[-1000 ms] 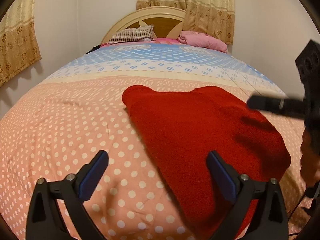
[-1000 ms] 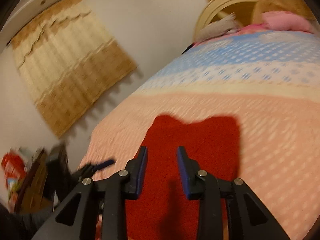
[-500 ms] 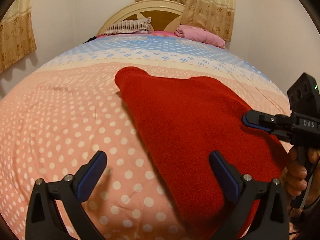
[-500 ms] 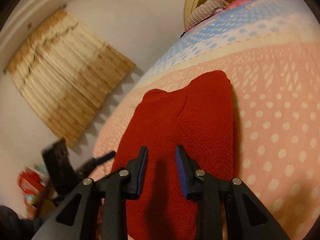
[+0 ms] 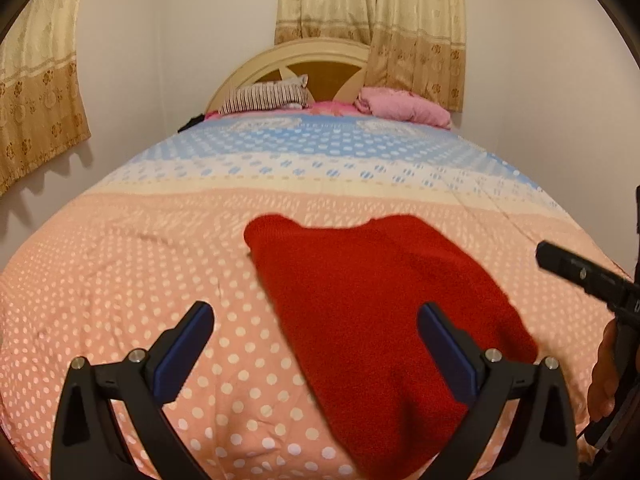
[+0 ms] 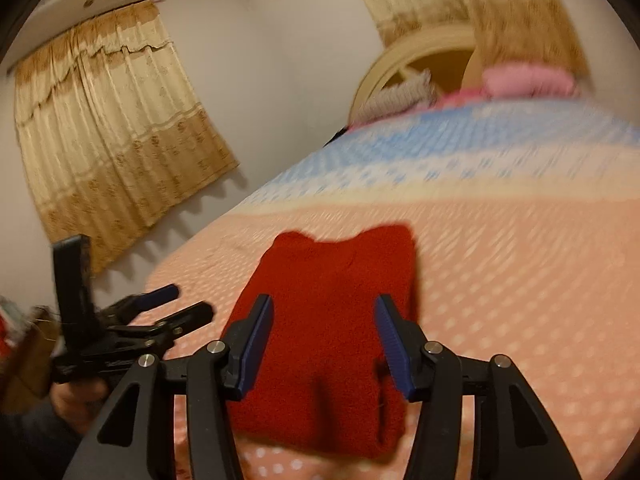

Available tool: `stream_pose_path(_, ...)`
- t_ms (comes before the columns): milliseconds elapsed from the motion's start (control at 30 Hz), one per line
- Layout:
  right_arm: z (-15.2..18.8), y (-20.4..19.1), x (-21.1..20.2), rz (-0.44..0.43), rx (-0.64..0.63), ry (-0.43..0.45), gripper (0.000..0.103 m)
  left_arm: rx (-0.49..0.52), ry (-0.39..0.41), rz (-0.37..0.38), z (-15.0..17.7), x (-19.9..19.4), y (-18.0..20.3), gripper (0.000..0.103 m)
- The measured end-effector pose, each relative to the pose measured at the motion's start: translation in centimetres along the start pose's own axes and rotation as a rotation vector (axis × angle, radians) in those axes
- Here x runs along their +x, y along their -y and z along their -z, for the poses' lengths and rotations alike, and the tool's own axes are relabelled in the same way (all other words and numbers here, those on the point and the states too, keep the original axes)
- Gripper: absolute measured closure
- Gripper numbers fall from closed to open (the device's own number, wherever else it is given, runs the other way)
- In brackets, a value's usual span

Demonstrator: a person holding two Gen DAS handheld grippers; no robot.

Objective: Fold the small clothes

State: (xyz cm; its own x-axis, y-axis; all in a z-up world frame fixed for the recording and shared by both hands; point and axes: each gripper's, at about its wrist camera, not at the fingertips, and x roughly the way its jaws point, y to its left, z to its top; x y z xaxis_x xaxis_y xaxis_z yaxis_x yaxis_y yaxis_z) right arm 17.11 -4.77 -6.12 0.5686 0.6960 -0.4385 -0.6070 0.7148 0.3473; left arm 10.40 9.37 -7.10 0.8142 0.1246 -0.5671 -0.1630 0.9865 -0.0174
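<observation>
A red knitted garment [image 5: 380,304] lies folded flat on the dotted pink bedspread [image 5: 120,280], also seen in the right wrist view as the red garment [image 6: 332,320]. My left gripper [image 5: 316,344] hangs open above the garment's near left edge, nothing between its fingers. My right gripper [image 6: 324,336] hovers over the garment's near end with its jaws opening and nothing gripped. In the left wrist view, a finger of the right gripper [image 5: 580,274] pokes in at the right edge. The left gripper [image 6: 172,306] shows at the left of the right wrist view.
Striped pillow [image 5: 266,98] and pink bundle [image 5: 400,106] lie by the headboard [image 5: 320,56] at the far end. Curtains [image 6: 108,148] hang on the left wall and behind the bed. A hand [image 5: 604,372] holds the right gripper's handle at the bed's right side.
The right gripper's jaws have spread from nearly shut to wider apart and it has drawn back from the garment. The left gripper has lifted a little; the garment now looks smaller and farther.
</observation>
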Motion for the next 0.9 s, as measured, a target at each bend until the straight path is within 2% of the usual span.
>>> stream_pose_path(100,-0.9,-0.6,-1.7,0.029,-0.037,0.060,0.049,0.016,0.034,-0.004,-0.6,-1.0,0.3,0.000)
stream_pose_path(367,-1.2,-1.5,-2.3,0.042,-0.082,0.054,0.046,0.035,0.111,-0.031,-1.6,-2.6,0.3,0.000)
stream_pose_path(900,-1.1,-1.5,-2.0,0.049,-0.070,0.052,0.046,0.017,0.113,-0.038,-1.6,-2.5,-0.2,0.000)
